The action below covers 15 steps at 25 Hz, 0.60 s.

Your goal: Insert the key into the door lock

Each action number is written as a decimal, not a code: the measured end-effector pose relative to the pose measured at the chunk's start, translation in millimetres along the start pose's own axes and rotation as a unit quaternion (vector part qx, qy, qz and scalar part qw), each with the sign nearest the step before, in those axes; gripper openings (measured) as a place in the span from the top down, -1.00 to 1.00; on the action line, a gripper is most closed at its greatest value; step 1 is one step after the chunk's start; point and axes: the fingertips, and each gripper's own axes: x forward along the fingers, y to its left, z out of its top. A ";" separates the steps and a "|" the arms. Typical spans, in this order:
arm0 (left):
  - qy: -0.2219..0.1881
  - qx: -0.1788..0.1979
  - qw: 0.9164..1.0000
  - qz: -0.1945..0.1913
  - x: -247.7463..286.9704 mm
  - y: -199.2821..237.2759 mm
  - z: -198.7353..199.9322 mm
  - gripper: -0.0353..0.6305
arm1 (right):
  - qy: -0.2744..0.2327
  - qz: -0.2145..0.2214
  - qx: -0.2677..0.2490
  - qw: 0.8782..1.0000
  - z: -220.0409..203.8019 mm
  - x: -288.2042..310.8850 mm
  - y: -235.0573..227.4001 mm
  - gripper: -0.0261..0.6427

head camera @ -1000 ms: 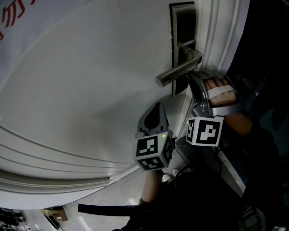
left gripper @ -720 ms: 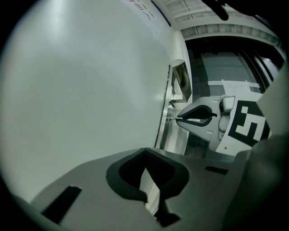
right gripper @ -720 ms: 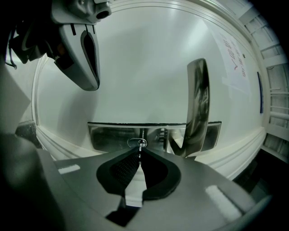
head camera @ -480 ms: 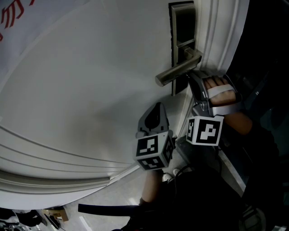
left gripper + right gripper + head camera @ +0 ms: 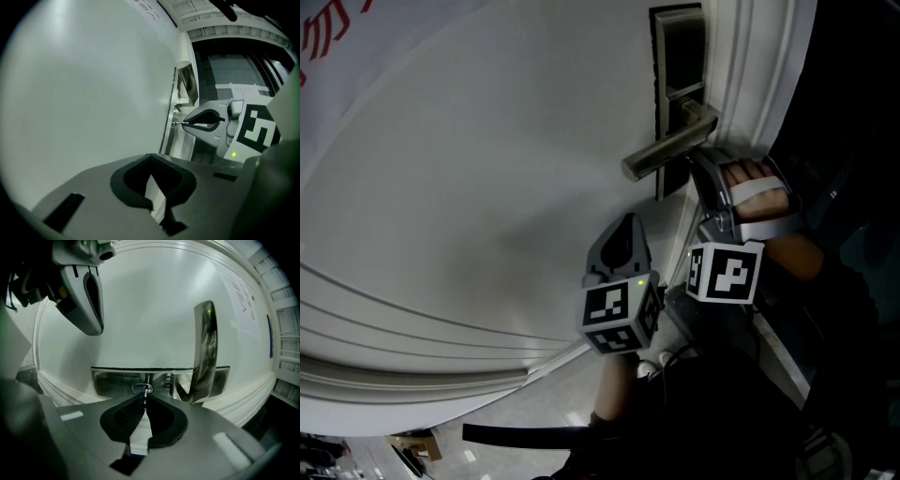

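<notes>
Right gripper view: key (image 5: 146, 398) seemingly touching lock (image 5: 136, 388).

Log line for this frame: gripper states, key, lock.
right gripper: shut on key | key: tip at keyhole, depth unclear | left gripper: shut, empty

Grey tongs (image 5: 627, 220) with black-and-white marker cubes (image 5: 617, 315)
</notes>
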 end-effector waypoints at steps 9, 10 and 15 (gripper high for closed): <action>0.001 0.001 1.000 -0.001 0.9 -0.9 -0.5 0.89 | 0.001 0.000 -0.001 1.000 -0.1 0.2 0.0 0.88; -0.002 0.002 1.000 0.000 1.1 -0.4 0.2 0.89 | 0.001 0.000 -0.002 1.000 -0.2 0.2 -0.1 0.88; -0.003 0.001 1.000 -0.002 1.3 -1.0 0.7 0.89 | 0.000 -0.001 -0.005 1.000 1.5 3.0 -0.6 0.88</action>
